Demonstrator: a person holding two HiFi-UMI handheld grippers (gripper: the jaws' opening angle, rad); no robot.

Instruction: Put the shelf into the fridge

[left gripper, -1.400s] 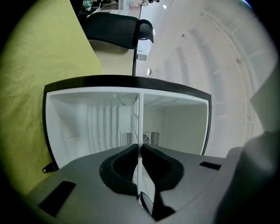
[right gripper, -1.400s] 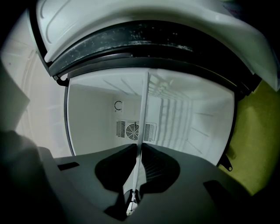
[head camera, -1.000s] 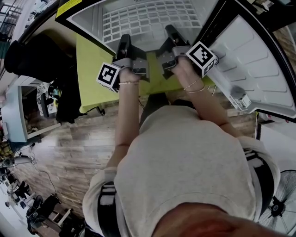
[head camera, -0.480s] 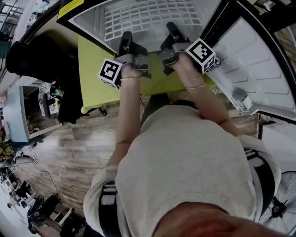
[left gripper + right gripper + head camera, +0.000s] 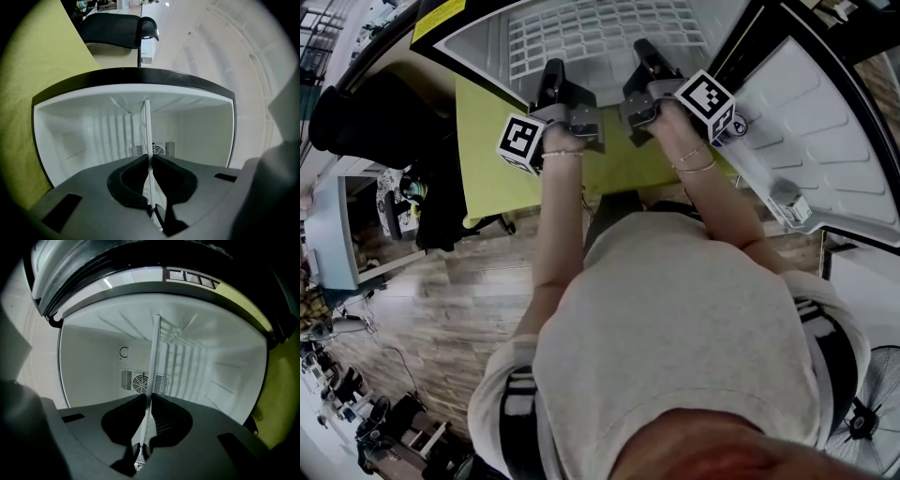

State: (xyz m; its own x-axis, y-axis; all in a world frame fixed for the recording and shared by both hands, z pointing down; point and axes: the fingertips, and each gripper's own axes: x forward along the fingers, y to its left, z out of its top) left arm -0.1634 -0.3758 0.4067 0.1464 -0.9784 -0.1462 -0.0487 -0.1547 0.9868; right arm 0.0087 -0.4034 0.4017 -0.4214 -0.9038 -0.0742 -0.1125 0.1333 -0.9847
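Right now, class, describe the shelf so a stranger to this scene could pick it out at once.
Find the open fridge, white inside with a black rim. Just inside its mouth sits the shelf, its near edge clamped by the left gripper and the right gripper. It is the only white wire grid; the door beside it is a solid ribbed panel.

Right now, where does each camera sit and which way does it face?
Head view: on the person's head, looking steeply down at forearms, left tongs, right tongs and the shelf.
Left gripper view: on the left tongs, facing into the fridge; its jaws clamp the shelf.
Right gripper view: on the right tongs, likewise.
Both share the edge-on shelf and rear vent.
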